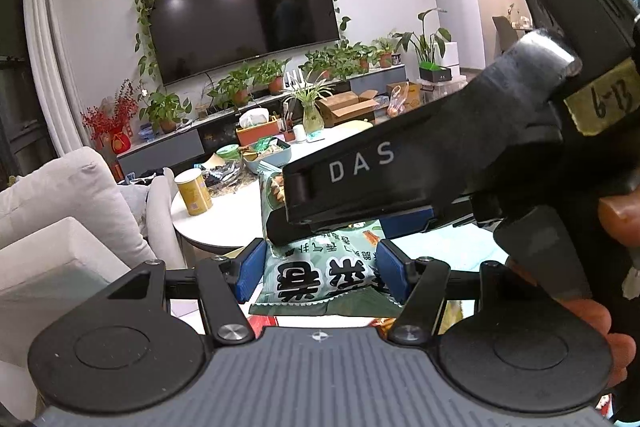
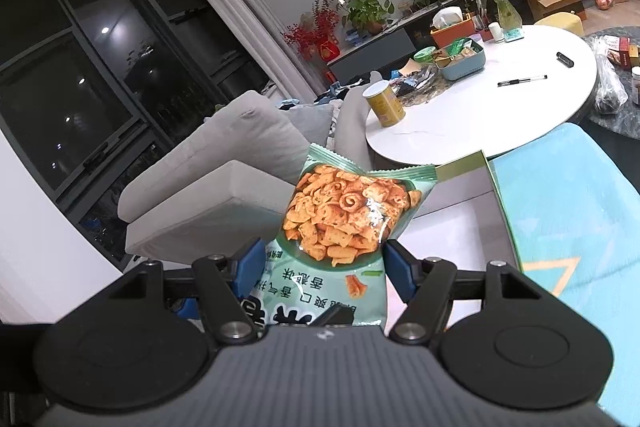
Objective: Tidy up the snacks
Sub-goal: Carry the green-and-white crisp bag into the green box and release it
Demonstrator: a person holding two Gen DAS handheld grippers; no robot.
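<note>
Green foil, printed with curled orange crisps, made up the bag [image 2: 340, 227] held up in the air, off every surface. It lay straight ahead of both grippers and ran lengthwise away from them. The right gripper [image 2: 324, 267] had its blue pads pressed on the bag's near end, clamped on it, with the far crimped edge pointing toward the table. In the left wrist view the left gripper [image 1: 316, 271] sat on the same bag [image 1: 320, 275], its pads against the two sides of the printed end; it looked clamped too, with the right gripper's black body crossing just above it and a hand [image 1: 600, 311] at the right edge. Both were equally near, since both already held it, so I judged the coming move to turn on where the bag should go, not on reaching it. An open box [image 2: 460, 211] with a pale inside lay just beyond and to the right of the bag, beside a turquoise panel [image 2: 568, 227]; that seemed the likely place, though I could not be sure. Farther off stood a round white table [image 2: 480, 119], with a yellow can [image 2: 384, 103] at its near left edge, a blue tray [image 2: 460, 61] of packets toward its back edge and a pen [image 2: 522, 80] on its middle. A grey sofa [image 2: 224, 179] stood at the left, under dark windows, and a television [image 1: 244, 23] hung on the far wall over a row of potted plants.
</note>
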